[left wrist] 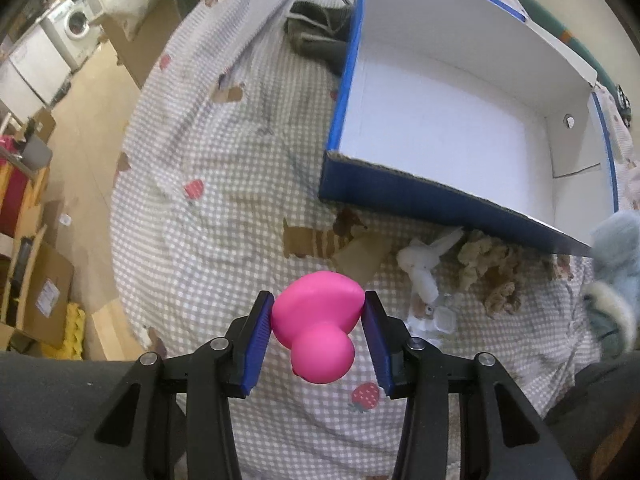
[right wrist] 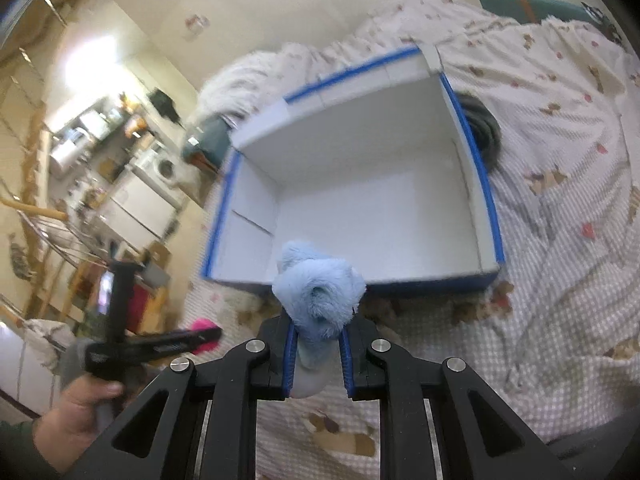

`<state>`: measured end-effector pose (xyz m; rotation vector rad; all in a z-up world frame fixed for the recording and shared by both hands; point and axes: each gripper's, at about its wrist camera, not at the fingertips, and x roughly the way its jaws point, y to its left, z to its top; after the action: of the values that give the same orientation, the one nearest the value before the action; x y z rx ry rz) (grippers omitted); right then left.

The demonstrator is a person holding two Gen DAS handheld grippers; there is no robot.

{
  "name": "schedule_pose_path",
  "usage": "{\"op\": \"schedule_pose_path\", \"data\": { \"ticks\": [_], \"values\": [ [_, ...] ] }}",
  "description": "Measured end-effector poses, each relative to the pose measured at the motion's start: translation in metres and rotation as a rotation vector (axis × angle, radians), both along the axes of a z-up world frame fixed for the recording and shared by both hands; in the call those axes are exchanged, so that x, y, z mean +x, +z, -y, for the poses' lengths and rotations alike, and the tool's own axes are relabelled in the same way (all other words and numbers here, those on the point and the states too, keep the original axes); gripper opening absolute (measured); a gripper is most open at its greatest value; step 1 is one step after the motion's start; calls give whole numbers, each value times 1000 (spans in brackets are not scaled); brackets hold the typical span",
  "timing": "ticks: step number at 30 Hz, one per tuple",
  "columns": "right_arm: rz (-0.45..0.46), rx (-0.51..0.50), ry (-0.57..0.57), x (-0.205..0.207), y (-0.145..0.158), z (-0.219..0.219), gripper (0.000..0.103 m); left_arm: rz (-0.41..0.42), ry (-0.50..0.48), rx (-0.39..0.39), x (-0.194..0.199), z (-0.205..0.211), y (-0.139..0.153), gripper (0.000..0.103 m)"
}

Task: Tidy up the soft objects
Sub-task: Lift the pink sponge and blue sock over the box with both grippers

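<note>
My left gripper (left wrist: pixel 318 326) is shut on a pink soft toy (left wrist: pixel 318 322), held above the checked bedspread (left wrist: pixel 208 208). The blue box (left wrist: pixel 440 120) with a white inside lies ahead to the upper right and holds nothing. A white plush rabbit (left wrist: pixel 424 260) and a brown curly plush (left wrist: pixel 492 268) lie by the box's near wall. My right gripper (right wrist: pixel 319 330) is shut on a light blue fluffy toy (right wrist: pixel 318 288), raised in front of the near wall of the blue box (right wrist: pixel 360 200). The left gripper (right wrist: pixel 160 346) and its hand (right wrist: pixel 76 408) show at lower left there, with the pink toy (right wrist: pixel 202 326) behind it.
A dark folded cloth (left wrist: pixel 316 32) lies beyond the box's left side. The light blue toy (left wrist: pixel 612 272) shows at the right edge of the left wrist view. The bed's edge drops to a floor (left wrist: pixel 80 128) with cardboard boxes, shelves and a washing machine (left wrist: pixel 76 24) at left.
</note>
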<state>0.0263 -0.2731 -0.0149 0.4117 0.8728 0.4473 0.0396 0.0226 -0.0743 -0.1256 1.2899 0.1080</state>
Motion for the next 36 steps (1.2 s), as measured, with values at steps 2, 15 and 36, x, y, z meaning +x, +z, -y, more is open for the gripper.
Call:
{"op": "schedule_pose_path", "data": {
  "ticks": [2,15,36],
  "values": [
    [43,25,-3,-2,9,3,20,7,15,-4,1,-4,2,41],
    [90,45,-37,28,28,13,20,157,-3,18,19,1,58,41],
    [43,-104,-82,118,-3,-15,20,273,-172,83,111,68,75,41]
  ]
}}
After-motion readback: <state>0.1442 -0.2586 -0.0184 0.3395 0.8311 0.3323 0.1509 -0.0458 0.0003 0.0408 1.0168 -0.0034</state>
